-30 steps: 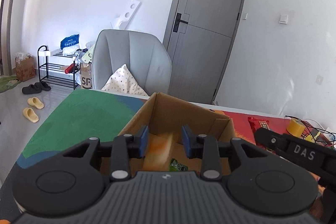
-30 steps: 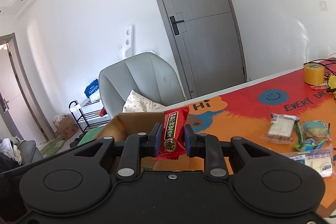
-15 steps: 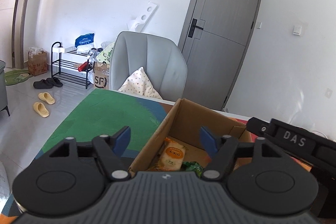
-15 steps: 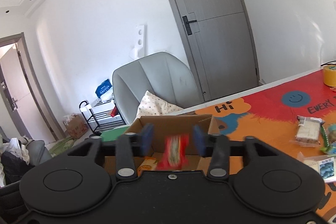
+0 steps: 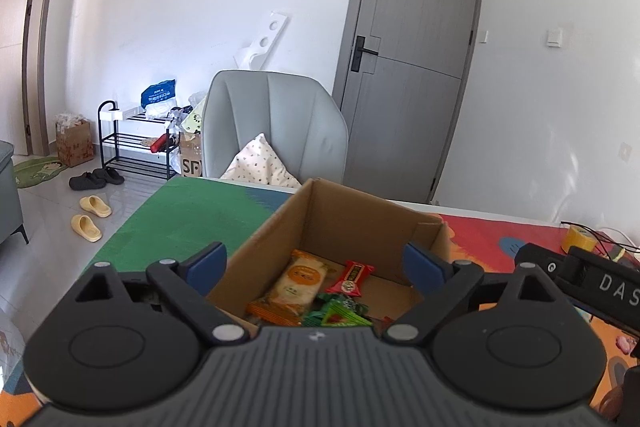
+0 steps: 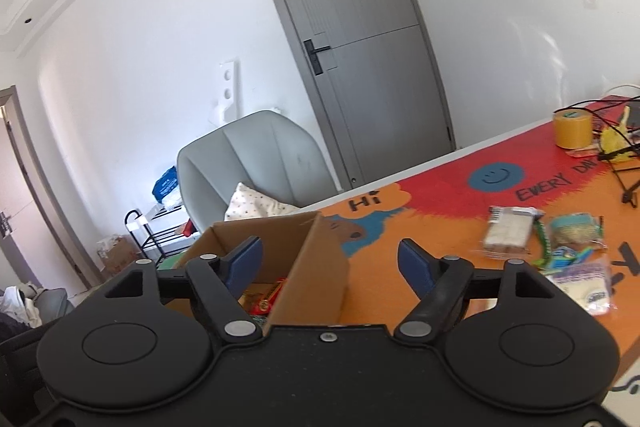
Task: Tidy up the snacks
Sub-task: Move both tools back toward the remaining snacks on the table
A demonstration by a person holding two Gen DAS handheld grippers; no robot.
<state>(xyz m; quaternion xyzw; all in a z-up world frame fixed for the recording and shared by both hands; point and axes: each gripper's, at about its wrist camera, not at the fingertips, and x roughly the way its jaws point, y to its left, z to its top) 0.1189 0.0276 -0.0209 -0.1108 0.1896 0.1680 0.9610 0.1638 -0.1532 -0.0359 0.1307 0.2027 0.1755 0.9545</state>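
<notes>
Both dropped: orange packet (image 5: pixel 298 283) and red packet (image 5: pixel 354 277) now in cardboard box (image 5: pixel 360 219). Left gripper (image 5: pixel 314 263), right gripper (image 6: pixel 330 261) opening, empty. More snacks (image 6: pixel 510 231) at three o'clock.

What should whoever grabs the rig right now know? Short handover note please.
Left claw: opening, nothing between its fingers.
Right claw: opening, also empty.
Cardboard box: holds the orange packet, red packet and green packets.
Done: those snacks are boxed.
Left: loose snacks lying on the mat, right of the box.
</notes>
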